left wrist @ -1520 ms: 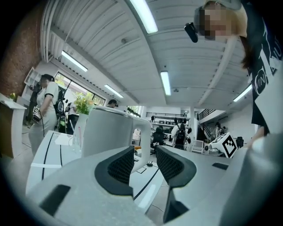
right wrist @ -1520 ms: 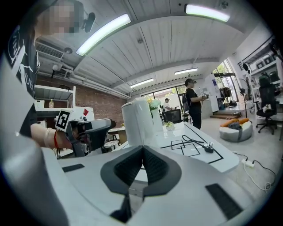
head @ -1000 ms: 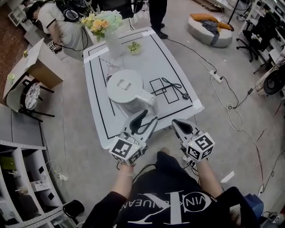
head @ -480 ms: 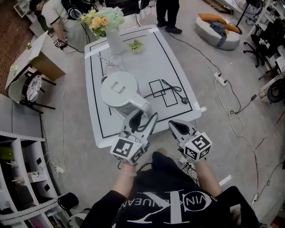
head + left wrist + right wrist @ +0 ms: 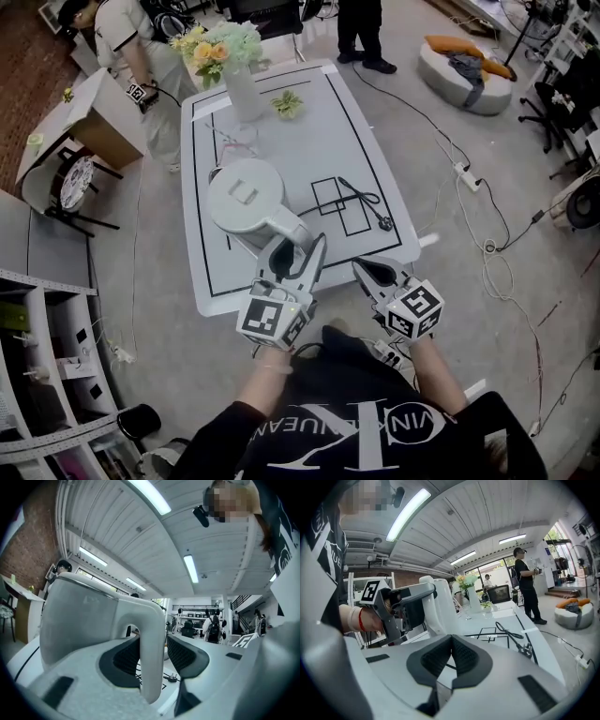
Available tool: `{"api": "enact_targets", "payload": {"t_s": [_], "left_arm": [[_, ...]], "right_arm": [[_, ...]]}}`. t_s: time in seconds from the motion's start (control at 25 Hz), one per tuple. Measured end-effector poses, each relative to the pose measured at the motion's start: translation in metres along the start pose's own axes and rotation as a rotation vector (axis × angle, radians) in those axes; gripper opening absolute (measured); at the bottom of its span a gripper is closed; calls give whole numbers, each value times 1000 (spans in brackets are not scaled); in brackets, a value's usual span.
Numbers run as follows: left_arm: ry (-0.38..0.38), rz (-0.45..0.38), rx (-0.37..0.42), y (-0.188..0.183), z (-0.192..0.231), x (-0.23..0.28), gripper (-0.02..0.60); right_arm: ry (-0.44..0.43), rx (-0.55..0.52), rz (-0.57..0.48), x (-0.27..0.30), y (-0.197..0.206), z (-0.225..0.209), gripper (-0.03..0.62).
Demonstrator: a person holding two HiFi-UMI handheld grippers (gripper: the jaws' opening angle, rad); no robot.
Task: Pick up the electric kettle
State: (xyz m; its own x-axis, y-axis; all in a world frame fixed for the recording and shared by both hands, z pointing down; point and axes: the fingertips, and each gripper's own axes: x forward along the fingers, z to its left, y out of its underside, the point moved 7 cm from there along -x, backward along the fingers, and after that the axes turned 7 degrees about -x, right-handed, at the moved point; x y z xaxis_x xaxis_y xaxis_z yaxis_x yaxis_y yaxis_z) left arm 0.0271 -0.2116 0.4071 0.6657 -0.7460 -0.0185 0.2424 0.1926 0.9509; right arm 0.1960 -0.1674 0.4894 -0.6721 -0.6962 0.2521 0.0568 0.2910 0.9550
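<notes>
The electric kettle (image 5: 246, 195) is set upright on the white table (image 5: 361, 131), ahead and a little to the left of the left fingertips. Its lid is closed and its handle (image 5: 292, 228) is turned towards them. The left gripper (image 5: 300, 251) is held level, and its jaws have just been opening. They are seen wide apart, with the handle standing between them. In the left gripper view a gap is seen between the handle and the right pad (image 5: 187, 654). The left pad (image 5: 124, 658) lies close beside the handle, and whether it touches cannot be told. No clamp on the handle is shown.

Well beyond the left fingertips, past the kettle, a white vase (image 5: 244, 94) of flowers and a small green plant (image 5: 287, 103) are placed near the far end of the table.

The right gripper (image 5: 364, 267) is held just to the right of the left one, over the near edge of the table. Its jaws are brought together at the tips, and nothing is held between them. Ahead of the right fingertips, black taped squares (image 5: 330, 195) are marked on the table. A black power cord (image 5: 366, 199) is laid across them, its plug end lying to the right.
</notes>
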Motion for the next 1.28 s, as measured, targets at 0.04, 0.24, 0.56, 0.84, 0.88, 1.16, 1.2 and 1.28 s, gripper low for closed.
{"api": "enact_targets", "payload": {"t_s": [0.04,0.24,0.56,0.84,0.88,1.16,1.2,1.28], "left_arm": [[-20,-3,10,0,-2,2,169],[-49,-24,14,-1,-6,6,169],[-55,-2,33,-6,3,2,127],[-9,-7,22,-19,14,-9,129],[-2,-14,10,-21,16,-11,129],[47,-62,-81,-45,39,-32,130],[52,-62,-81,-47,42,-35,130],[62,-58,-65,-50,45,-39,130]], "right_arm": [[-6,0,3,1,0,-1,-2],[-28,-5,9,4,-1,-4,-2],[-41,-3,-5,8,-2,-9,-2],[-54,5,-25,15,-6,-8,-2],[-56,4,-26,17,-7,-8,-2],[-40,9,-53,33,-21,-8,-2],[-37,9,-56,36,-23,-7,-2],[-33,13,-63,41,-25,-6,-2]]}}
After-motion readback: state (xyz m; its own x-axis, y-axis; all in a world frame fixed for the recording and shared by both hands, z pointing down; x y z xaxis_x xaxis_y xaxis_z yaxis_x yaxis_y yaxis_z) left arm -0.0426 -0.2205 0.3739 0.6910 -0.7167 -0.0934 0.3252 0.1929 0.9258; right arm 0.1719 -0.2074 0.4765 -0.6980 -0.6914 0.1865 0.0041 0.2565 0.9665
